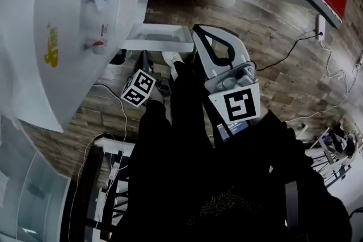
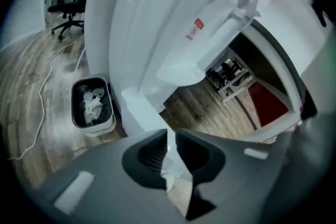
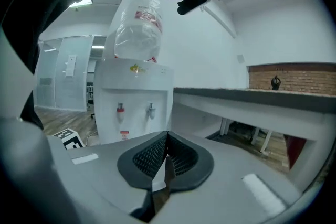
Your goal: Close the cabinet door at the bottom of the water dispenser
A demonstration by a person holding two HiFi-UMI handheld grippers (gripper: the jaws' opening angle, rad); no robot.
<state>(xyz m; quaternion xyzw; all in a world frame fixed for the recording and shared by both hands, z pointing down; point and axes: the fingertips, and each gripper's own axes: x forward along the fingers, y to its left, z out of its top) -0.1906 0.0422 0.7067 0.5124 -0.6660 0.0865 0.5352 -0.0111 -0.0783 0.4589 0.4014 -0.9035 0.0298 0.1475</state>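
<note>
My left claw [image 2: 170, 135] is a tiny bit open and empty, by the water dispenser [image 2: 157, 18]. My right claw [image 3: 167, 138] is shut.

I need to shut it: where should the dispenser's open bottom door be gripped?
Probably take the door by its free edge, farthest from the dispenser. Come end-on and pinch the thin panel's two faces, since it stands swung straight out.

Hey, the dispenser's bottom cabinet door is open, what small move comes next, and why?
Probably ease the left gripper down to the free edge of the cabinet door and push it toward the water dispenser. The door stands swung out, and that gripper's jaws, slightly apart and empty, point at the dispenser's base.
</note>
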